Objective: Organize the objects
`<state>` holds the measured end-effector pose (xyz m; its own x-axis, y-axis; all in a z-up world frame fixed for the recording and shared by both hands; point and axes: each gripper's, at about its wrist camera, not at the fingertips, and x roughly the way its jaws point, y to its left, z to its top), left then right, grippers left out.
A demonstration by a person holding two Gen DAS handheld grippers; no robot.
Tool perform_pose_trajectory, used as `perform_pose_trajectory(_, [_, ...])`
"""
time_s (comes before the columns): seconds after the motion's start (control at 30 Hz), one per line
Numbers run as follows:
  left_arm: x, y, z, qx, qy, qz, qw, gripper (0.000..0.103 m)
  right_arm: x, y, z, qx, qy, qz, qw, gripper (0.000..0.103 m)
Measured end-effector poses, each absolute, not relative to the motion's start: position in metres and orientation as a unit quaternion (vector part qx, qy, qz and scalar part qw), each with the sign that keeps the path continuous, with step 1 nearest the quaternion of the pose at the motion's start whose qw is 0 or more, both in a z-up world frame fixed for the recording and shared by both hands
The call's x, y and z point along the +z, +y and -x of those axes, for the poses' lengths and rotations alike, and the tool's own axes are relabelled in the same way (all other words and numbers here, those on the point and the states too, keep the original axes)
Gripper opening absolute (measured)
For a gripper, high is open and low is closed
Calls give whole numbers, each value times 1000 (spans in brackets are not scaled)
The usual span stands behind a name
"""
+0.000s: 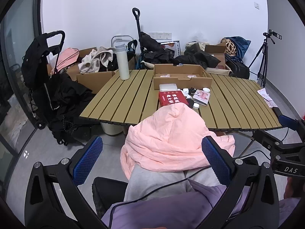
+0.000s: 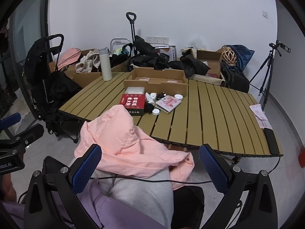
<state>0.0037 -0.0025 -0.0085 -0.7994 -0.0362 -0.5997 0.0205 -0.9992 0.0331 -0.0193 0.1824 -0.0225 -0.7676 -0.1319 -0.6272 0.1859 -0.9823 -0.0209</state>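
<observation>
A slatted tan table [image 1: 122, 103] [image 2: 213, 118] holds a red box [image 1: 171, 98] [image 2: 132, 102], a white box [image 1: 168, 87] [image 2: 134, 90], a pink booklet [image 1: 201, 96] [image 2: 168, 103], white lids [image 2: 155, 111], small dark items and an open cardboard tray [image 1: 181, 76] [image 2: 158, 80]. A white bottle [image 1: 122, 62] [image 2: 105, 64] stands at the far left. My left gripper [image 1: 152, 158] and right gripper [image 2: 150, 168] are open and empty, held low over a pink jacket [image 1: 171, 139] [image 2: 125, 143] on the person's lap, short of the table.
Pink papers [image 1: 266, 97] [image 2: 260, 116] and a black device [image 2: 271, 140] lie at the table's right edge. Cardboard boxes, clothes, bags and a trolley [image 1: 43, 80] crowd the floor behind and left. A tripod [image 1: 264, 57] [image 2: 268, 72] stands at the right wall.
</observation>
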Motion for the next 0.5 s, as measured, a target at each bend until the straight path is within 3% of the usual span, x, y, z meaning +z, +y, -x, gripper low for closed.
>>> perform_pose_trajectory(0.5, [-10, -2, -3, -947, -14, -319, 14, 103, -24, 182, 21, -938, 42, -334, 86, 103])
